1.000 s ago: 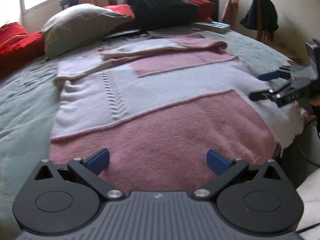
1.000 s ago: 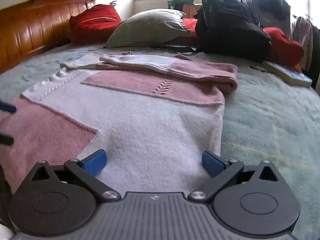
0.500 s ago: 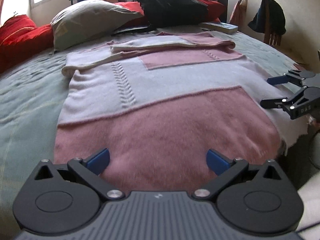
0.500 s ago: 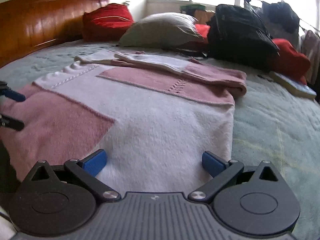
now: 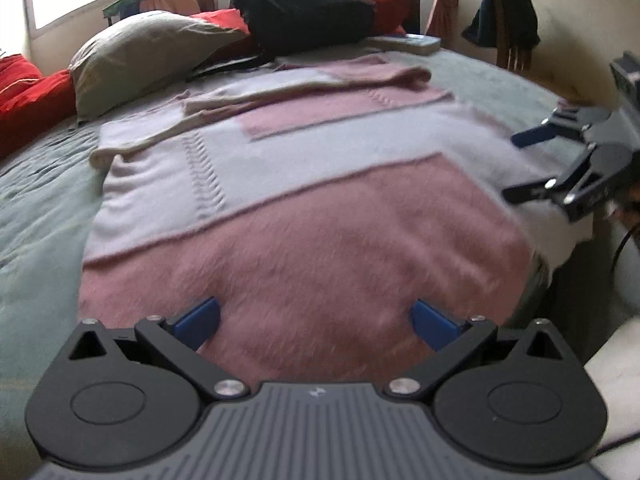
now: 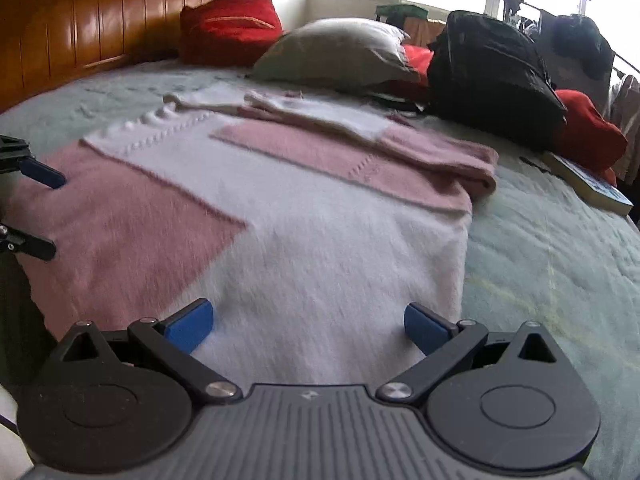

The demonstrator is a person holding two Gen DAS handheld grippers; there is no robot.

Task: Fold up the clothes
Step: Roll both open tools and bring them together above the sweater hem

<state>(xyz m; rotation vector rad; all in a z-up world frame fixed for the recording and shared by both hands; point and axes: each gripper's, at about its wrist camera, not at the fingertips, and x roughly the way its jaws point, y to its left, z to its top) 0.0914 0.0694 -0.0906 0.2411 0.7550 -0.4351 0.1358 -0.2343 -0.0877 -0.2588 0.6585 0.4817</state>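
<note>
Left gripper [image 5: 316, 320] low at 6 o'clock over the pink hem panel of the sweater [image 5: 304, 216], jaws spread wide, nothing between them, likely lined up to take the near hem corner; right gripper [image 6: 306, 322] same pose at 6 o'clock over the white panel, jaws wide apart and empty, so both sit at the bottom edge, probably so the hem can go up in one even fold; sweater lies flat on the green bedspread [image 6: 560, 256], hem at the bed's near edge, body running toward 12 o'clock; sleeves already laid across the chest at about 12–1 o'clock, which keeps the shape rectangular; farther back a grey pillow [image 5: 152, 52] at 11 o'clock, black backpack [image 5: 300, 0] at 12, book [image 6: 588, 186] at 2 o'clock, all clear of the fold path
</note>
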